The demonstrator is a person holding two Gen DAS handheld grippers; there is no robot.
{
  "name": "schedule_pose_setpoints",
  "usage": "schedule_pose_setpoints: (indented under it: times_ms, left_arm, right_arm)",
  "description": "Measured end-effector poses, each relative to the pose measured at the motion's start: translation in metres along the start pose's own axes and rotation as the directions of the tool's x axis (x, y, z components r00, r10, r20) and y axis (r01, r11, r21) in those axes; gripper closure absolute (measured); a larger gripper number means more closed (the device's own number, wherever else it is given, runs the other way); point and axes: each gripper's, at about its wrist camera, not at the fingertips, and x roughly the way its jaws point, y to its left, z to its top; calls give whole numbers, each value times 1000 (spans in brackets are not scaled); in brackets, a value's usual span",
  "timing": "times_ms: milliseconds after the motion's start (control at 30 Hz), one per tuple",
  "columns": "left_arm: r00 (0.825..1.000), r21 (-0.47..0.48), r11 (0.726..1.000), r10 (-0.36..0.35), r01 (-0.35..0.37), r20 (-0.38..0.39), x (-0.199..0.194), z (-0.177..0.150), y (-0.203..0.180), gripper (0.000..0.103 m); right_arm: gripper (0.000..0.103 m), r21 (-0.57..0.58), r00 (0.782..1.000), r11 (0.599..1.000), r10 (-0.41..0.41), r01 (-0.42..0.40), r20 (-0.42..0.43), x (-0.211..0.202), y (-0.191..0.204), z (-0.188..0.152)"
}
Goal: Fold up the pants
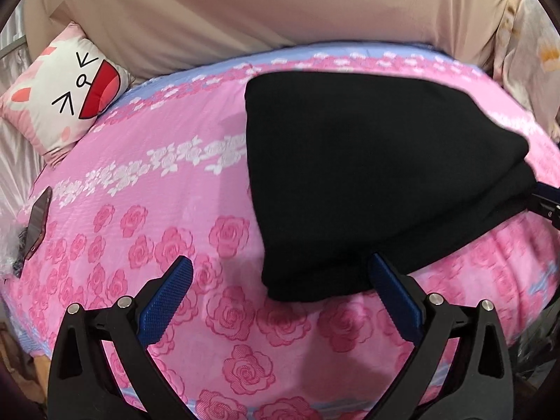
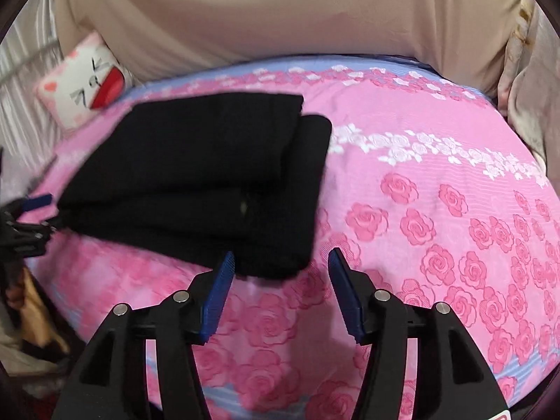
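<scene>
The black pants (image 1: 378,175) lie folded in a thick stack on the pink rose bedspread (image 1: 157,210). They also show in the right wrist view (image 2: 210,175), layered in several folds. My left gripper (image 1: 280,269) is open and empty, its blue pads wide apart at the near left corner of the stack. My right gripper (image 2: 281,262) is open and empty, its pads on either side of the stack's near right corner. The right gripper also shows at the edge of the left wrist view (image 1: 546,206), and the left gripper at the edge of the right wrist view (image 2: 35,213).
A cat-face cushion (image 1: 66,94) leans at the far left of the bed. A dark phone (image 1: 36,224) lies at the bed's left edge. A beige padded headboard (image 1: 262,10) stands behind. Bedspread (image 2: 437,210) stretches to the right of the pants.
</scene>
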Motion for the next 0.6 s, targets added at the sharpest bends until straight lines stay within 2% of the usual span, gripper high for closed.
schedule_pose_setpoints:
  times_ms: [67, 100, 133, 167, 200, 233, 267, 333, 367, 433, 467, 533, 600]
  left_arm:
    - [1000, -17, 1000, -11, 11, 7, 6, 2, 2, 5]
    - [1000, -34, 999, -27, 28, 10, 10, 4, 6, 5]
    - [999, -54, 998, -42, 42, 12, 15, 9, 10, 13]
    - [998, -86, 994, -67, 68, 16, 18, 17, 17, 24]
    - [989, -116, 982, -151, 150, 1, 19, 25, 23, 48]
    - [979, -144, 970, -201, 198, -10, 18, 30, 26, 58]
    - [976, -161, 964, -216, 211, -14, 13, 34, 28, 58]
    - [992, -78, 989, -127, 127, 1, 4, 30, 19, 57]
    - [997, -37, 996, -82, 81, -10, 5, 24, 13, 55]
    - [999, -1, 999, -36, 36, -21, 8, 15, 4, 46]
    - [1000, 9, 1000, 3, -3, 3, 6, 12, 0, 41]
    - [997, 30, 997, 72, -73, 13, 1, 14, -6, 15]
    - [996, 27, 996, 84, -85, 18, -5, 17, -8, 9]
  right_arm:
    - [54, 25, 1000, 999, 19, -20, 13, 8, -3, 1]
    - [79, 42, 999, 998, 38, -38, 21, 10, -5, 4]
    - [85, 71, 997, 994, 79, -80, 17, 13, -6, 9]
    - [90, 94, 997, 992, 77, -79, 25, 11, -7, 14]
    - [91, 103, 996, 991, 81, -85, 38, 6, -6, 20]
    - [91, 108, 994, 990, 85, -92, 75, -8, -4, 26]
    - [93, 114, 991, 989, 85, -97, 99, -19, -2, 28]
    - [97, 127, 985, 987, 78, -99, 156, -47, -4, 26]
    - [98, 139, 986, 988, 48, -70, 161, -51, -8, 21]
    - [97, 162, 996, 985, 49, -60, 71, -27, -21, 5]
    - [95, 186, 999, 981, 54, -54, 9, -8, -29, -5]
    - [85, 287, 993, 951, 102, -113, 53, -8, -41, -19]
    - [84, 292, 992, 950, 90, -111, 86, -23, -37, -13]
